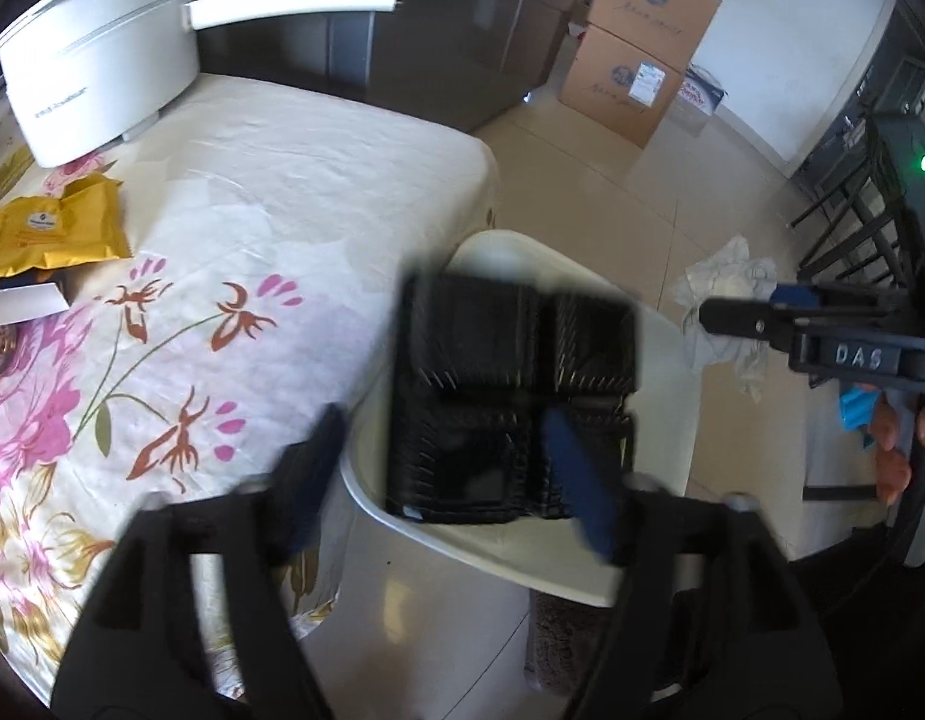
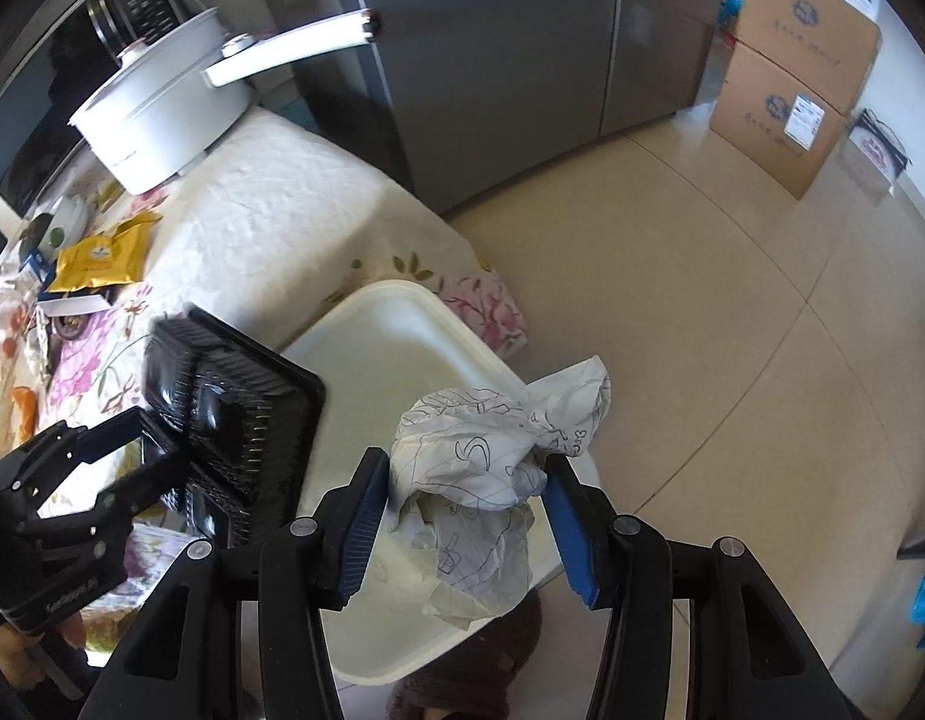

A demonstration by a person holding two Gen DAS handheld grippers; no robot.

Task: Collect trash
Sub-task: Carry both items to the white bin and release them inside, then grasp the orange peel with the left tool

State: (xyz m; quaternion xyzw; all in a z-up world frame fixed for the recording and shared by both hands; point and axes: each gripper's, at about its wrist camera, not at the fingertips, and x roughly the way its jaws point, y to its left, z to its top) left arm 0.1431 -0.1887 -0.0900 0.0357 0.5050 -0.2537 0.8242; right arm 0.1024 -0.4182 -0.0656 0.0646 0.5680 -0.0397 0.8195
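A white bin (image 2: 402,324) stands beside the floral table (image 1: 234,192); at nine o'clock the left gripper (image 1: 444,468), jaws apart, drops a black tray (image 2: 234,414) binward, while the right gripper (image 2: 468,510) clamps crumpled paper (image 2: 492,480) above it, judged next for release

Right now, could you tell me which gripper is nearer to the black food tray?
Left. The left gripper has its open fingers on either side of the black food tray over the white bin; the right gripper is off to the side, clamping crumpled paper.
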